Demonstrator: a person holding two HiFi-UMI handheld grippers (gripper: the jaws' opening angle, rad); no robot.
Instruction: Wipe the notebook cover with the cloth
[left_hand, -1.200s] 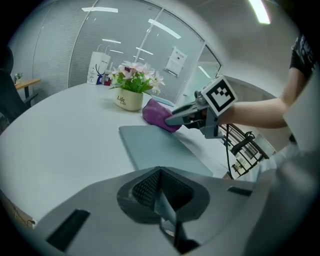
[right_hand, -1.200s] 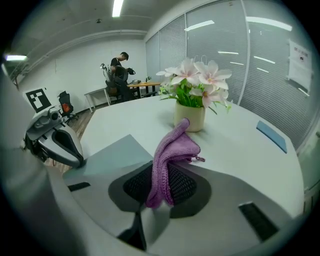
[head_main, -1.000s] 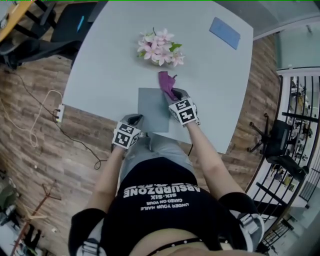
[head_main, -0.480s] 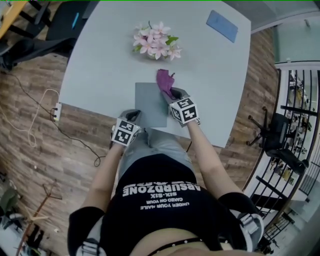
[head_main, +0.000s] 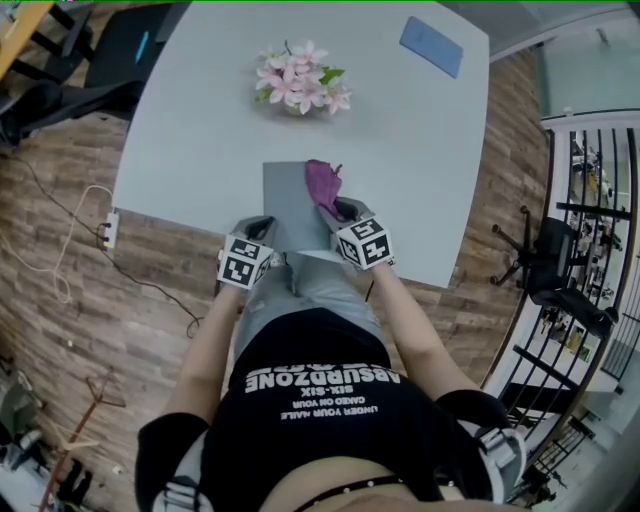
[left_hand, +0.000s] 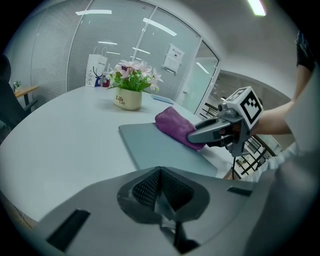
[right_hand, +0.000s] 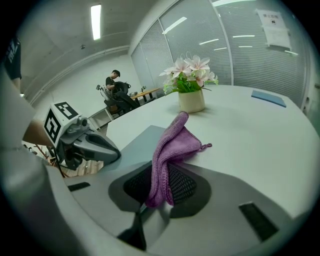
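The left gripper (left_hand: 160, 187) has its jaws pressed together with nothing between them. In the head view it (head_main: 258, 235) sits at the near left corner of the flat grey notebook (head_main: 285, 200), at the table edge closest to the person. Beside it, the right gripper (right_hand: 159, 187) is clamped on the purple terry cloth (right_hand: 170, 150), whose near end is pinched between the mesh pads while the rest spills forward out of the jaws.

The grey notebook lies closed and flat on the pale grey round table (head_main: 200, 130). Its long axis runs straight away from the person, with a short edge at the near table rim and the far short edge facing the flowers. The purple terry cloth rests on the right part of the cover (left_hand: 155, 147), along its right side. The cloth's length also runs away from the person (its far end is bunched and humped up), and the right gripper (head_main: 340, 212) touches the cover through it.

Further out, well apart from the notebook, stands a cream pot of pink and white flowers (right_hand: 192, 100). Beyond that, near the far right rim, lies a flat blue rectangle (head_main: 432, 46).
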